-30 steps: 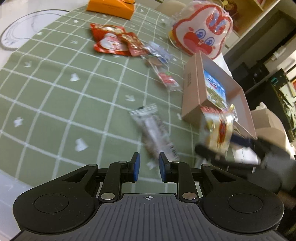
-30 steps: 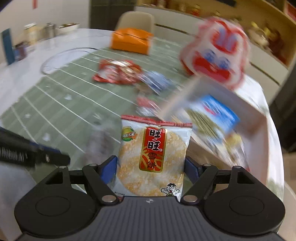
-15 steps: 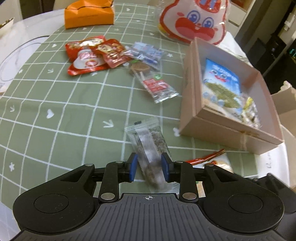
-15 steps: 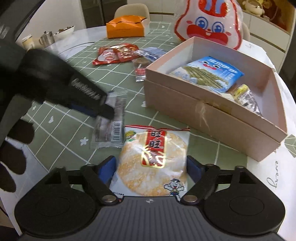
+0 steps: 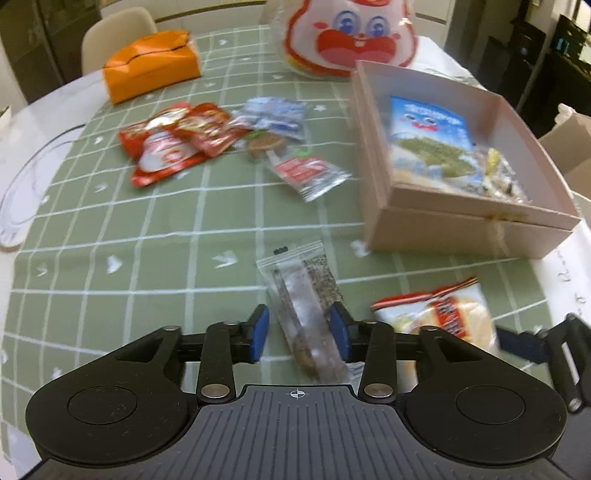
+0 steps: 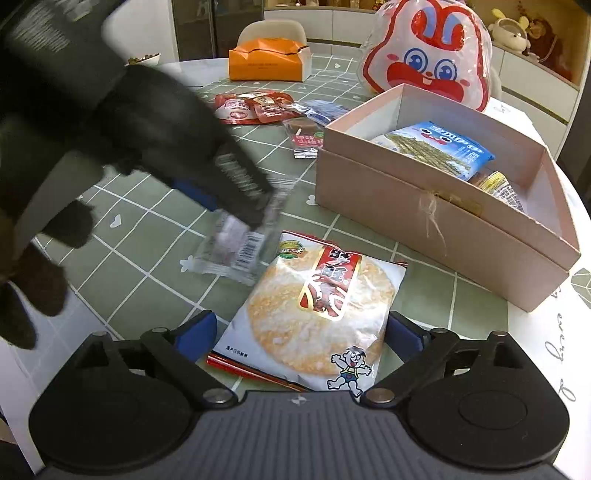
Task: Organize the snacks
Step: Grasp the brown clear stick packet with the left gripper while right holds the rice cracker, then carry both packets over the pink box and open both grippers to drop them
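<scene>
On the green checked cloth a clear-wrapped snack bar (image 5: 301, 295) lies between the pads of my left gripper (image 5: 298, 332). Its jaws are opening and the left pad stands off the wrapper. A rice cracker packet (image 6: 321, 306) rests flat on the cloth between the blue pads of my right gripper (image 6: 301, 330). Those jaws are opening too, with both pads apart from the packet. In the right wrist view the left gripper (image 6: 255, 212) reaches down onto the clear bar (image 6: 236, 247). The pink box (image 6: 424, 221) holds a blue seaweed packet (image 6: 436, 151).
Red packets (image 5: 173, 147) and small wrapped sweets (image 5: 306, 173) lie mid-table. At the back stand an orange box (image 5: 151, 62) and a rabbit-face bag (image 5: 351, 33). The pink box (image 5: 461, 229) sits right. A black-gloved hand (image 6: 37, 277) holds the left gripper.
Both pairs of jaws have widened. The right gripper sank and the rice cracker packet now lies on the cloth. The left gripper moved over the clear bar and its pads spread around it.
</scene>
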`<state>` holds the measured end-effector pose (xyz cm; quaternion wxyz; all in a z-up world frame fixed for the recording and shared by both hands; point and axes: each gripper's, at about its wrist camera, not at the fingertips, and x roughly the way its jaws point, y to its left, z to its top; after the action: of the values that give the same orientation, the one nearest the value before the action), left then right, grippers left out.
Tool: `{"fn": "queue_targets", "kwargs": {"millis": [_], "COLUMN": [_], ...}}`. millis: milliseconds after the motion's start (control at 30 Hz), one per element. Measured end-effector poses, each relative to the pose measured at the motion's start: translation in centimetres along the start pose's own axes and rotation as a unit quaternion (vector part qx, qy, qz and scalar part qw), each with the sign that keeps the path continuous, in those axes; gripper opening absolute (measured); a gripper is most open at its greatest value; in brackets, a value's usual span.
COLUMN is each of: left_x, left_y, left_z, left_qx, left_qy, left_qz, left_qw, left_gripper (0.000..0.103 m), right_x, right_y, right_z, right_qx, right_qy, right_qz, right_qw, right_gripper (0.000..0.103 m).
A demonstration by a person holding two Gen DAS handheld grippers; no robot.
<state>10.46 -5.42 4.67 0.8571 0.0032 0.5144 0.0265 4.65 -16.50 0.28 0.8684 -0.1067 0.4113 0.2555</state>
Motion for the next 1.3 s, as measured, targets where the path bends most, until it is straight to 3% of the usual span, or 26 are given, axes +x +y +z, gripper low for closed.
{"fn": "queue_targets", "kwargs": {"millis": [233, 400, 500, 700, 800, 900, 1000, 1133, 1300], "left_x": [0.8, 1.1, 0.9, -1.3, -2.7, -3.9, -4.5, -4.9, -5.1], "left_y": [0.6, -0.7, -0.3, 2.0, 2.7, 3.4, 3.6, 3.0, 2.9], "left_z": [0.6, 0.7, 0.3, -3.4, -5.5, -7.4, -8.6, -9.2, -9.7], "left_qx": [-0.053, -0.022, -0.012, -0.008, -0.002, 0.001, 0.013, 0.048, 0.070], "left_qy": [0.021, 0.018, 0.014, 0.022, 0.029, 0.029, 0.025, 0.023, 0.011], "left_qz": [-0.055, -0.037, -0.043, -0.044, -0.041, -0.038, -0.044, -0.046, -0.047], "left_qw": [0.9969, 0.9989, 0.9989, 0.9988, 0.9987, 0.9988, 0.9986, 0.9975, 0.9964], "left_gripper": [0.048, 0.050, 0.046, 0.044, 0.044, 0.043, 0.044, 0.048, 0.048], "right_x": [0.2, 0.1, 0.0, 0.0, 0.1, -0.2, 0.0, -0.2, -2.1], "right_y": [0.5, 0.4, 0.5, 0.6, 0.3, -0.5, -0.7, 0.3, 1.3], "right_z": [-0.2, -0.6, -0.9, -0.9, 0.0, 0.7, 1.0, 1.4, 0.7], "right_qx": [0.007, 0.004, 0.012, 0.014, 0.021, 0.063, 0.083, 0.066, 0.068], "right_qy": [-0.013, -0.024, -0.032, -0.030, -0.005, 0.002, 0.003, 0.012, 0.011], "right_qz": [-0.008, -0.005, -0.010, -0.013, -0.004, 0.007, -0.008, -0.040, -0.041], "right_qw": [1.000, 1.000, 0.999, 0.999, 1.000, 0.998, 0.996, 0.997, 0.997], "right_gripper": [0.103, 0.103, 0.103, 0.103, 0.103, 0.098, 0.097, 0.078, 0.078]}}
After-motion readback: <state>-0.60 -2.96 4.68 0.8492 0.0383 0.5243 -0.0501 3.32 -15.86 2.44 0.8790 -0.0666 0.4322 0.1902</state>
